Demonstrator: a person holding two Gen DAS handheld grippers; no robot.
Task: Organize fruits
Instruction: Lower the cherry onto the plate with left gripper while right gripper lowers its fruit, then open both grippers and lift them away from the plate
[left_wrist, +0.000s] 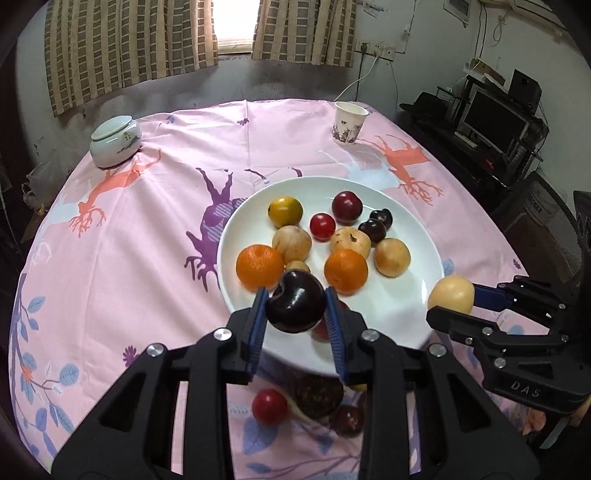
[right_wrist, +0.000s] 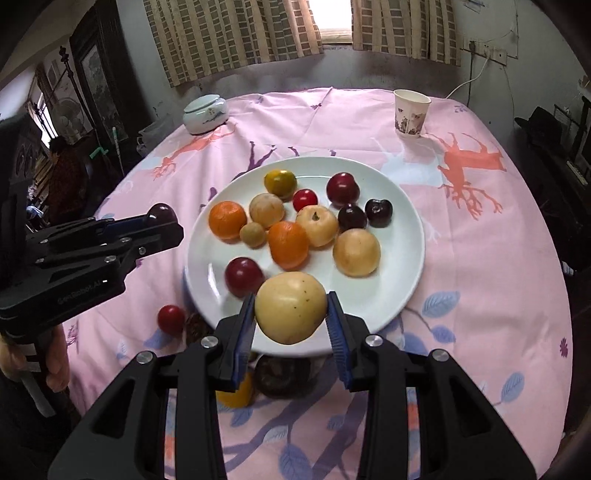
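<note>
Most fruit on plate; my left gripper clamps dark cherry, right gripper yellow fruit; red strays remain.

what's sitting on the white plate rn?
On the white plate: two oranges, a yellow-green citrus, several tan round fruits, red and dark plums or cherries. The near rim is hidden behind the right gripper and its pale fruit.

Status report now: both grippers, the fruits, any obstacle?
Left gripper shut on dark plum. Right gripper shut on yellow fruit. Both over white plate's near rim. Nothing in the way.
</note>
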